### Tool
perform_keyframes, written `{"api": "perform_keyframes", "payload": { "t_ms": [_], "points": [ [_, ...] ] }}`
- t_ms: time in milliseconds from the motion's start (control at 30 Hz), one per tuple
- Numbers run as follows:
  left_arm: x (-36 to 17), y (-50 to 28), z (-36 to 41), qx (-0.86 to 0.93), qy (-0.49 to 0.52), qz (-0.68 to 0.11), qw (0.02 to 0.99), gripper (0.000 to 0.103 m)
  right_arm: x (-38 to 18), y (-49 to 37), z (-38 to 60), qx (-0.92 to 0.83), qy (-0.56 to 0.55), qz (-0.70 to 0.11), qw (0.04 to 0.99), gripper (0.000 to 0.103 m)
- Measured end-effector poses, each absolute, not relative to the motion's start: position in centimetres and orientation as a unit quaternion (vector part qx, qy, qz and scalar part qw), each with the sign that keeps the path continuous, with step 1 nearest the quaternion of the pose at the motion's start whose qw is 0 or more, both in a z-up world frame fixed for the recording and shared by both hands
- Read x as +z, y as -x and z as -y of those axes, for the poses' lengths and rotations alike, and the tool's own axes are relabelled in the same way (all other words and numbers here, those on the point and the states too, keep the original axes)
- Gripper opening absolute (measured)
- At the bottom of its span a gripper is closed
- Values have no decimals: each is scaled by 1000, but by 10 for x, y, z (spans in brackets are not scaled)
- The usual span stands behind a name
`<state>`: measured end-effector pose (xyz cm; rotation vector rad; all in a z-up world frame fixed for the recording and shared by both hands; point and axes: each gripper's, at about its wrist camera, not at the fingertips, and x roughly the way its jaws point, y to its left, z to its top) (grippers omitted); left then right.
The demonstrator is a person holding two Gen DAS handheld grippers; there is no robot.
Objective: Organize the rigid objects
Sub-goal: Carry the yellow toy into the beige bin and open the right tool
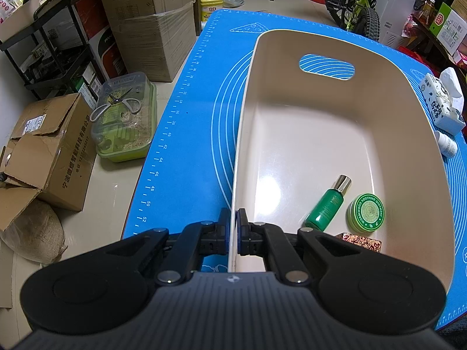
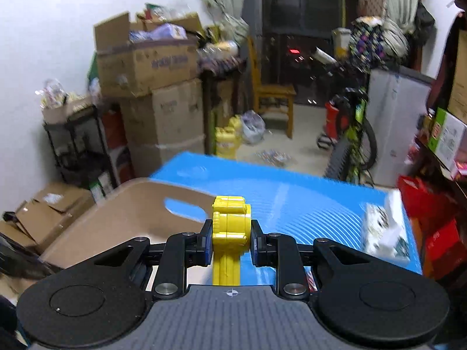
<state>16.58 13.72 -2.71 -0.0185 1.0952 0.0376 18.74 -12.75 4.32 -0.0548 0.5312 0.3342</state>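
Observation:
A beige plastic bin point(image 1: 292, 134) with a handle slot stands on a blue mat point(image 1: 186, 122). My left gripper point(image 1: 233, 227) is shut on the bin's near left rim. Inside the bin lie a green bottle point(image 1: 325, 207) with a silver cap, a round green ointment tin point(image 1: 366, 213) and a red patterned box point(image 1: 362, 242). My right gripper point(image 2: 231, 233) is shut on a yellow plastic toy point(image 2: 230, 227) and holds it above the mat, to the right of the bin point(image 2: 122, 218).
A tissue pack point(image 1: 443, 102) and a small white bottle point(image 1: 446, 144) lie on the mat right of the bin; the tissue pack also shows in the right wrist view point(image 2: 385, 230). Cardboard boxes point(image 1: 49, 151), a clear container with scissors point(image 1: 125, 116) and a black rack point(image 1: 49, 49) stand on the floor left.

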Motion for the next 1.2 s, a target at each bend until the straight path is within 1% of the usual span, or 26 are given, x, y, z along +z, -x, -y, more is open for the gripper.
{"api": "perform_keyframes", "payload": {
  "t_ms": [100, 300, 567, 767, 867, 933, 967, 1000, 1033, 1200],
  "points": [
    [-27, -166, -137, 18, 9, -521, 854, 6, 51, -188, 109, 189, 28, -256, 948, 33],
    [-27, -166, -137, 18, 10, -521, 853, 6, 44, -190, 69, 228, 45, -270, 934, 33],
    [-27, -166, -137, 18, 9, -521, 853, 6, 5, -193, 27, 253, 65, -331, 907, 33],
    [-27, -166, -136, 18, 8, -521, 854, 6, -25, -197, 19, 257, 78, -384, 883, 33],
    [-27, -166, -136, 18, 7, -521, 854, 6, -35, -197, 16, 253, 85, -397, 878, 35],
    [-27, -166, -136, 18, 7, -520, 854, 6, -36, -196, 18, 254, 82, -397, 878, 48],
    [-27, -166, -136, 18, 6, -520, 854, 6, -35, -194, 19, 255, 82, -396, 878, 53],
    [-27, -166, -136, 18, 6, -520, 854, 6, -32, -192, 20, 254, 83, -390, 881, 61],
    [-27, -166, -136, 18, 6, -521, 854, 6, -30, -190, 23, 254, 84, -384, 884, 67],
    [-26, -165, -136, 18, 7, -521, 854, 6, -8, -184, 40, 246, 64, -359, 898, 80]
  ]
}}
